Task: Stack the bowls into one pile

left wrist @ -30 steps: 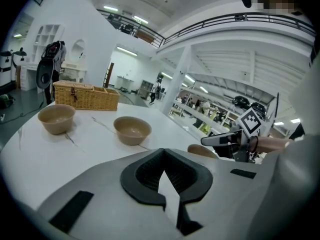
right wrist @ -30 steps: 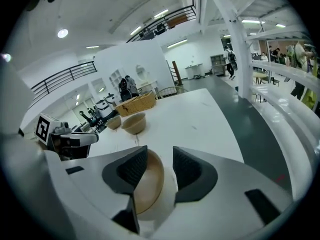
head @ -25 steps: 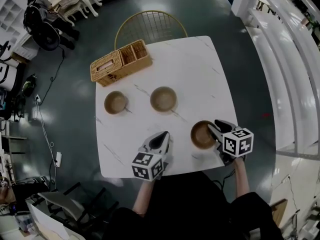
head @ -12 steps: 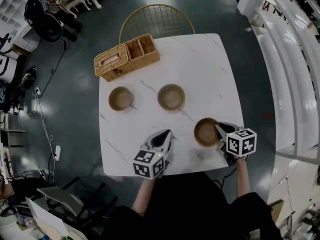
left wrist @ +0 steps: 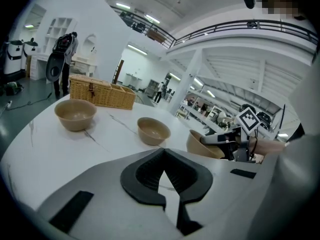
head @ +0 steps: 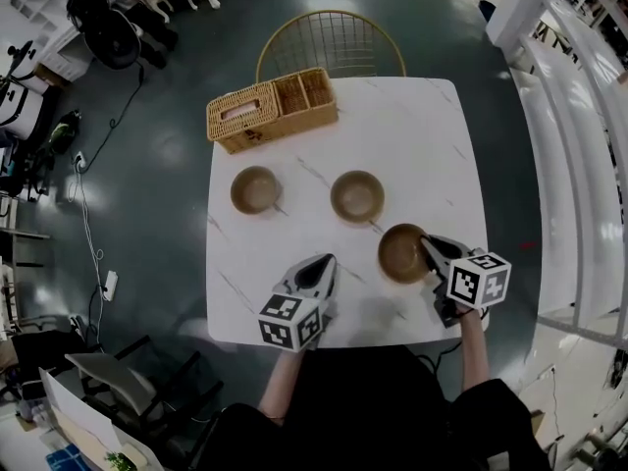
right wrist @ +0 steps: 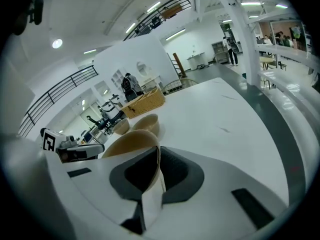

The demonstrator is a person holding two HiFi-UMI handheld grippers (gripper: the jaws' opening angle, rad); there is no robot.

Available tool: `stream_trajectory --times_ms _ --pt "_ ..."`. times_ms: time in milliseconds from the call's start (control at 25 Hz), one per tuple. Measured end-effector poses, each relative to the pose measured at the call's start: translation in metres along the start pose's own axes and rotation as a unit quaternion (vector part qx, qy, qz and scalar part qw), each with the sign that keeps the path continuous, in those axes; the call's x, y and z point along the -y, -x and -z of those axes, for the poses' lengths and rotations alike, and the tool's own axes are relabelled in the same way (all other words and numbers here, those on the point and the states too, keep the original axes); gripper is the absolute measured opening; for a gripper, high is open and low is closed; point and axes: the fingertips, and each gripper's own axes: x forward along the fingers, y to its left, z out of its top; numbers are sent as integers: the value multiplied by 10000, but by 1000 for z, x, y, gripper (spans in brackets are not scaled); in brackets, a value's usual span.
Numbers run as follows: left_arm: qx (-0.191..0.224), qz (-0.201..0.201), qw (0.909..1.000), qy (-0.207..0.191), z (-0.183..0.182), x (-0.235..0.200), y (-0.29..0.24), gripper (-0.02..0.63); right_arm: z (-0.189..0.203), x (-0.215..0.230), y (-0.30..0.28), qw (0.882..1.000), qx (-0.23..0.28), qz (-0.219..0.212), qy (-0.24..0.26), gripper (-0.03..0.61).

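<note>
Three tan bowls are on the white marble table (head: 422, 145): a left bowl (head: 255, 188) (left wrist: 75, 114), a middle bowl (head: 356, 195) (left wrist: 153, 130) and a right bowl (head: 403, 252) (left wrist: 202, 145) (right wrist: 127, 141). My right gripper (head: 430, 252) (right wrist: 157, 159) has just closed and is shut on the right bowl's near rim, which stands thin between the pads. That bowl tilts slightly, close to the middle bowl. My left gripper (head: 319, 266) (left wrist: 164, 170) hovers near the front edge, shut and empty, pointing toward the middle bowl.
A wicker basket (head: 272, 109) (left wrist: 102, 92) with compartments sits at the table's far left corner. A gold wire chair (head: 329, 42) stands behind the table. A white railing (head: 579, 116) runs along the right.
The right gripper's jaws closed on the right bowl's rim and carried it left, toward the middle bowl. The left gripper drifted a little left over the table.
</note>
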Motion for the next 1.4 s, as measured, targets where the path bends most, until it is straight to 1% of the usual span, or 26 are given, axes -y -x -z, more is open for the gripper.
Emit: stream_trajectory --times_ms 240,560,720,920,1080,1400 --pt "174 -187 9996 135 -8 -22 12 14 -21 -20 -19 9996 224 -156 -18 26" --pt "303 -331 9988 212 -15 -38 15 14 -46 -30 -37 9984 542 -113 -101 26" --pt "348 -358 9986 183 -19 -45 16 14 -56 -31 -46 9973 713 -12 -193 26" --pt "376 -429 9982 170 -27 -53 15 14 -75 -29 -62 9959 847 216 -233 26" --pt "344 -525 9979 165 -27 -56 11 14 -80 -27 -74 9943 946 346 -358 26" --pt "322 -636 9971 247 -27 -64 8 14 -85 -25 -97 9942 863 631 -107 26"
